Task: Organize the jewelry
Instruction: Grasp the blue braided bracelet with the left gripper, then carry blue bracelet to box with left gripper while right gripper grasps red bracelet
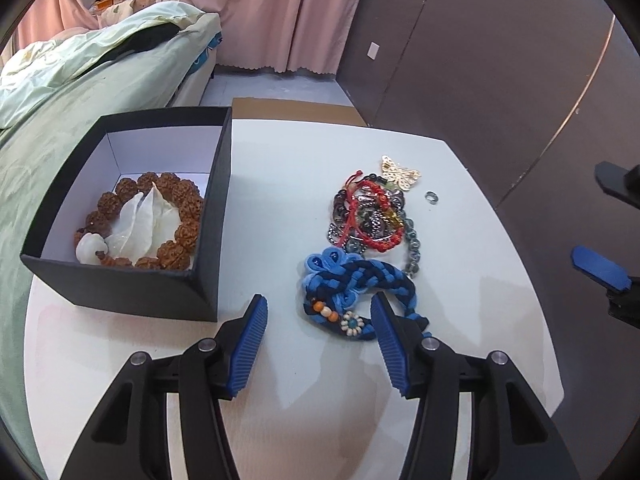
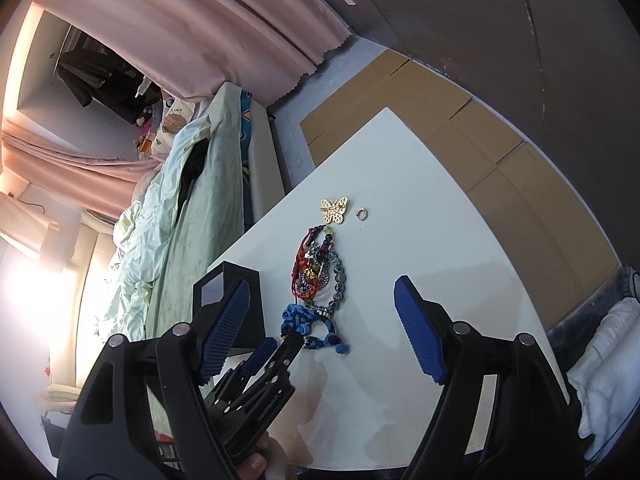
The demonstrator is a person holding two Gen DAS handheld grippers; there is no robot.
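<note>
A black box (image 1: 200, 280) with a white inside stands on the white table (image 1: 280, 208) at left; it holds a brown bead bracelet (image 1: 186, 204) and white shell-like pieces (image 1: 136, 220). A blue braided bracelet (image 1: 352, 280) lies just ahead of my open left gripper (image 1: 318, 312), whose right finger is beside it. Behind it is a tangle of red cord and dark bead bracelets (image 1: 372, 216), a gold butterfly (image 1: 400, 170) and a small ring (image 1: 432, 197). My right gripper (image 2: 320, 308) is open and empty above the table; the pile (image 2: 316, 264) lies ahead of it.
A bed with a green cover (image 1: 60, 140) runs along the table's left side. Flattened cardboard (image 2: 480, 132) lies on the floor beyond the table. Pink curtains (image 1: 280, 12) and a dark wall (image 1: 500, 60) stand behind. The right gripper's fingers (image 1: 600, 268) show at the right edge.
</note>
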